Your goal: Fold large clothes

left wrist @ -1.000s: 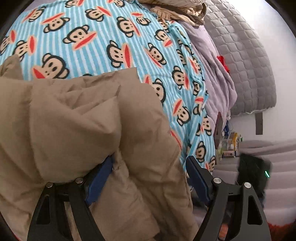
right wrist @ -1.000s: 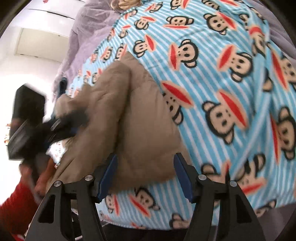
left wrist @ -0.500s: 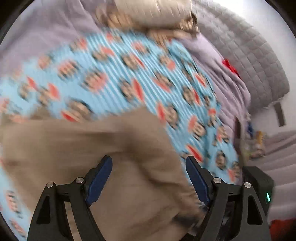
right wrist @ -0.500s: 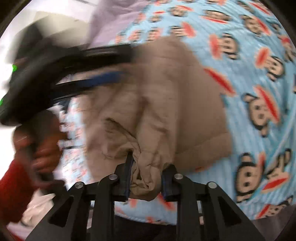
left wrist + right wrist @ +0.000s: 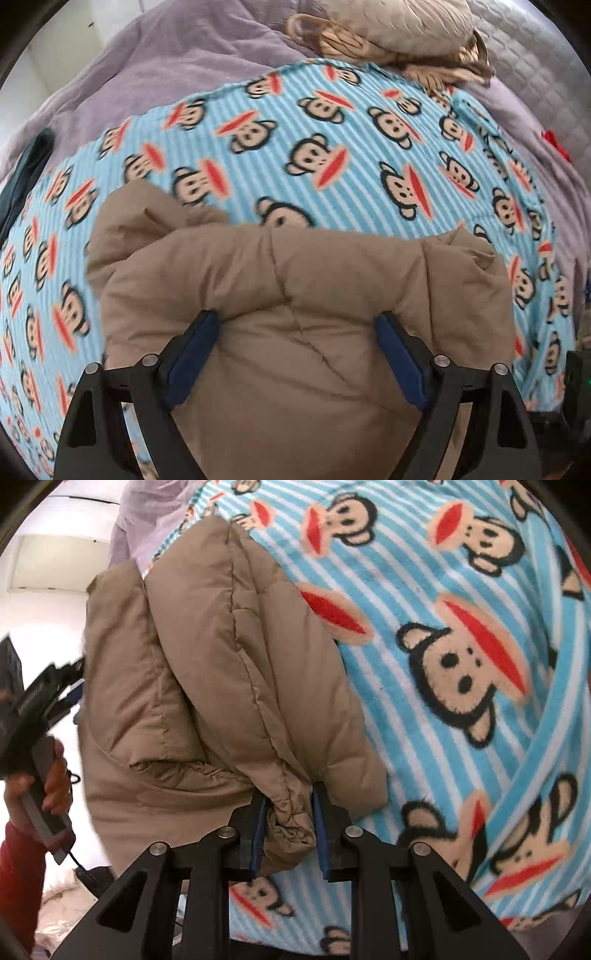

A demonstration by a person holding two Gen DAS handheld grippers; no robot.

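A tan padded jacket lies bunched on a blue striped monkey-print blanket. My left gripper is open, its blue pads either side of the jacket's near bulk. In the right wrist view the jacket is folded into a thick bundle on the blanket. My right gripper is shut on a gathered edge of the jacket. The left gripper shows there at the left edge, held by a hand, beside the jacket.
A purple bedspread surrounds the blanket. A tan garment pile lies at the bed's far end by a grey quilted headboard. A dark item lies at the left edge.
My right gripper has shut on the jacket's edge. My left gripper has drawn back and turned, so more of the bed shows beyond the jacket; it stays open.
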